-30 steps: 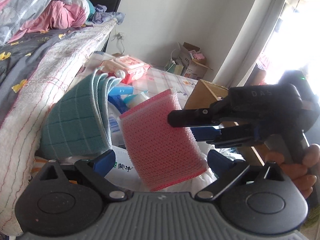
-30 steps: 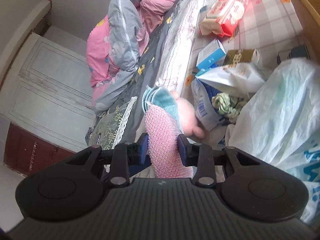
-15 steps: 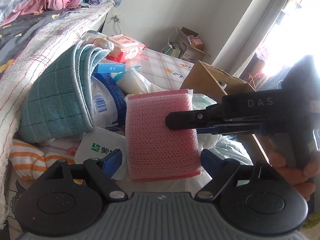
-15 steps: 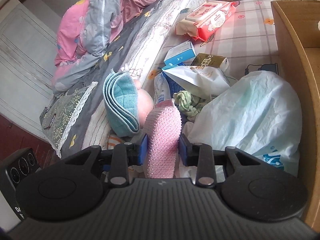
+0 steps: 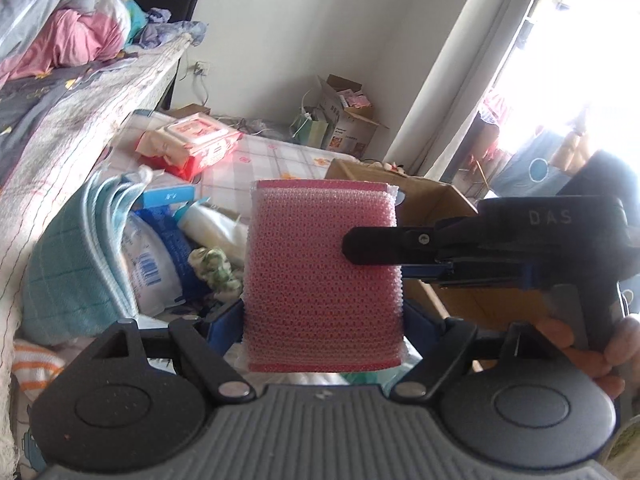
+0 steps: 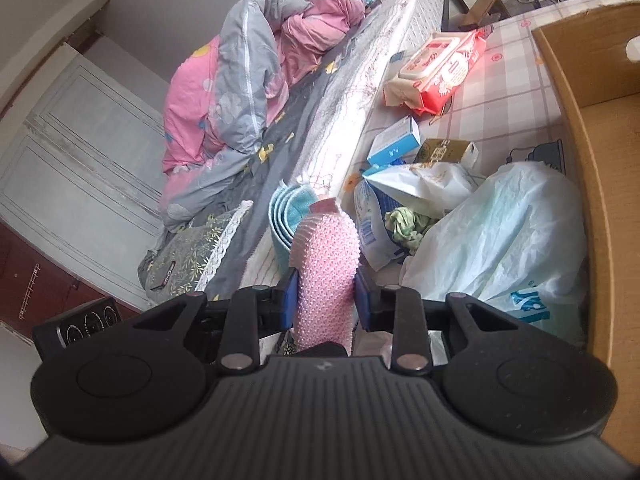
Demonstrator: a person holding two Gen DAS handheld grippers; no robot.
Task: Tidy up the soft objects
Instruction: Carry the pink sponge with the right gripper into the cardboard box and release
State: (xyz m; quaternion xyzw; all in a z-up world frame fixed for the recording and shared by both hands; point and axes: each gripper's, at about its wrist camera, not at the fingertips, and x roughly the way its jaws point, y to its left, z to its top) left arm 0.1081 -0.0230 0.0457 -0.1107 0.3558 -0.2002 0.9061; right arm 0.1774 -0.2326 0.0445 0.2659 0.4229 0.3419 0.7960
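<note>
A pink mesh sponge (image 5: 322, 276) is held upright in the air; it also shows edge-on in the right wrist view (image 6: 326, 276). My right gripper (image 6: 325, 300) is shut on it, and in the left wrist view its black finger (image 5: 384, 246) clamps the sponge's right side. My left gripper (image 5: 324, 320) is open, its blue pads either side of the sponge's lower part, touching or nearly so. A folded teal cloth (image 5: 76, 264) leans against the bed edge to the left.
The floor mat holds a red wipes pack (image 6: 440, 72), a blue box (image 6: 394, 146), white plastic bags (image 6: 496, 240) and a green rag (image 6: 406, 224). A cardboard box (image 6: 592, 152) stands on the right. The bed (image 5: 60, 120) with quilts (image 6: 248, 72) runs along the left.
The sponge has turned upright and moved in between my left gripper's open pads. Both grippers have risen, and the teal cloth now sits lower and further left.
</note>
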